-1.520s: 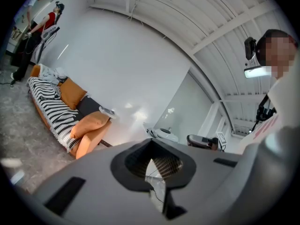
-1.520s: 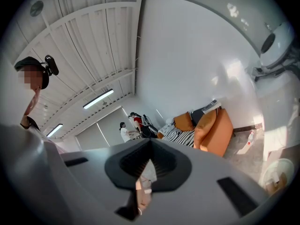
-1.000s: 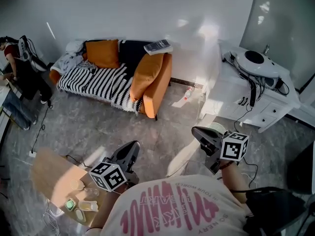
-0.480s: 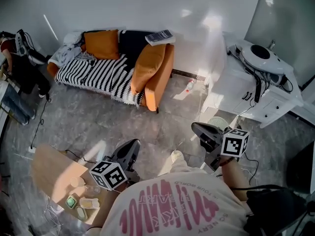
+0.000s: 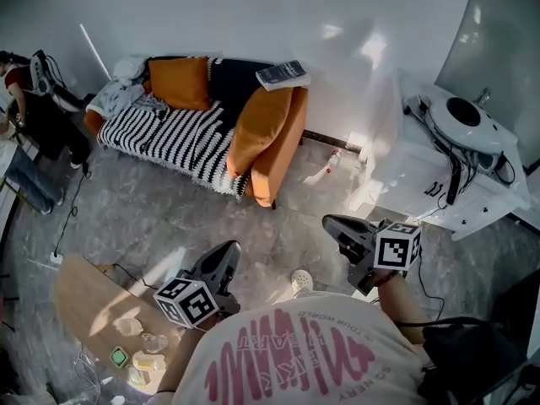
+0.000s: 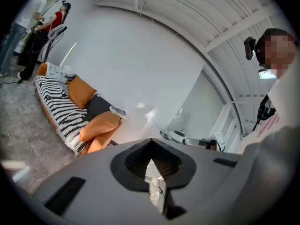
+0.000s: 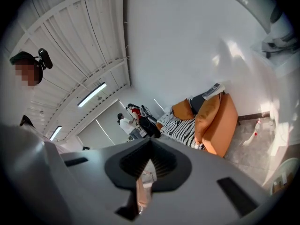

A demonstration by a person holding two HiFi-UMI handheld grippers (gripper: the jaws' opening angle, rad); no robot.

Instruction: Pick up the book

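The book [image 5: 283, 75], grey with a dark cover, lies flat on the right armrest of the orange sofa [image 5: 274, 142] against the far wall. It also shows small in the left gripper view as the book [image 6: 117, 111] and in the right gripper view as the book [image 7: 214, 89]. My left gripper [image 5: 226, 254] is shut and empty, held low at the bottom left, far from the sofa. My right gripper [image 5: 335, 226] is also shut and empty, at the bottom right, pointing toward the sofa across bare floor.
A striped throw [image 5: 169, 137] and orange cushions [image 5: 177, 83] cover the sofa. A white cabinet [image 5: 451, 184] with a round device stands at right. A small wooden table [image 5: 93, 310] with cups is at lower left. A person [image 5: 34, 116] stands at far left. A bottle [image 5: 333, 160] lies on the floor.
Both grippers and the view have moved forward toward the sofa; the sofa and book sit slightly further right and lower in the head view. Both jaws stayed shut.
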